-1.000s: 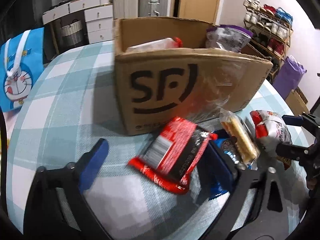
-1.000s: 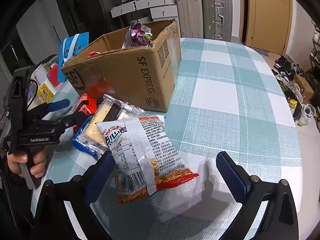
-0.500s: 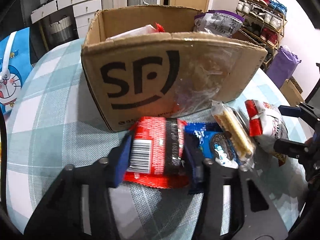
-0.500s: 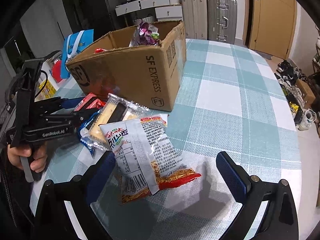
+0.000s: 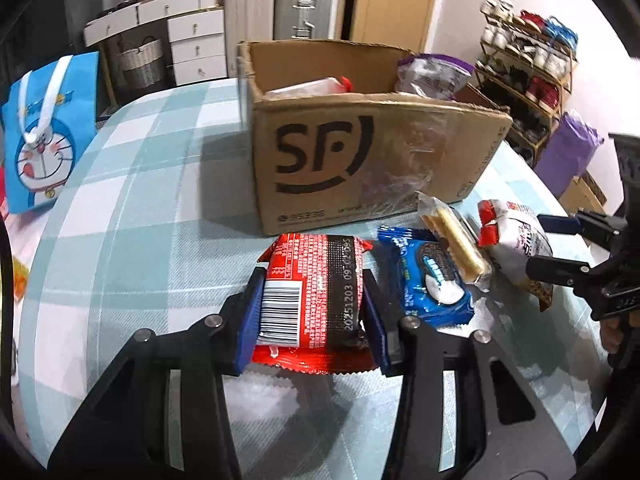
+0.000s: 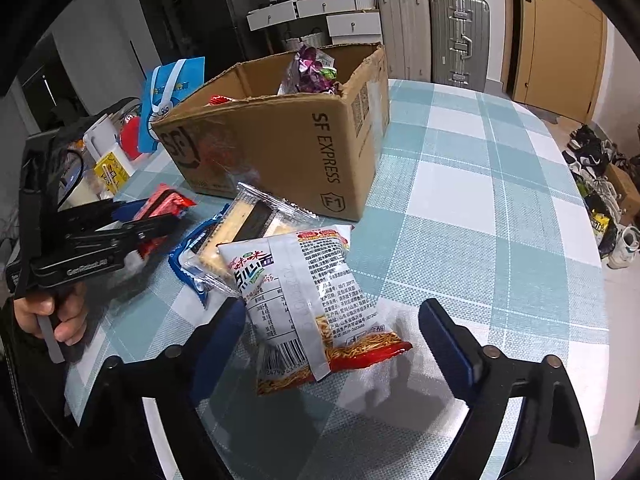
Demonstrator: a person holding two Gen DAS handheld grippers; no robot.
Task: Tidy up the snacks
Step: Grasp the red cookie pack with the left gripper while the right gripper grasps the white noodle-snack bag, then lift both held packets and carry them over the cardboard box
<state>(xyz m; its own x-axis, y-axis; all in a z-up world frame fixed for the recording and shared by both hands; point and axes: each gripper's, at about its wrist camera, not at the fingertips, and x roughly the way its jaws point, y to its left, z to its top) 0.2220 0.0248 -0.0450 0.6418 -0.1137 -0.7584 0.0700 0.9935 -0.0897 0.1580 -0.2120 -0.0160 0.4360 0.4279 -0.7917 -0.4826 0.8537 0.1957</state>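
My left gripper [image 5: 314, 312] is shut on a red and black snack packet [image 5: 316, 292] in front of the SF cardboard box [image 5: 360, 168]; the packet also shows in the right wrist view [image 6: 164, 206]. A blue cookie pack [image 5: 428, 276], a clear cracker pack [image 5: 454, 236] and a white noodle bag [image 5: 516, 240] lie to its right. My right gripper [image 6: 332, 344] is open around the noodle bag [image 6: 304, 300], which lies on the table. The box [image 6: 288, 148] holds several snacks.
The round table has a teal checked cloth [image 6: 480, 184]. A blue Doraemon bag [image 5: 44, 136] stands at the left. Suitcases [image 6: 436, 36], drawers and a shoe rack [image 5: 528, 64] stand beyond the table. Small items [image 6: 108, 160] lie left of the box.
My left gripper closed onto the red packet, which turned square to the fingers. My right gripper stayed open and moved a little closer over the noodle bag.
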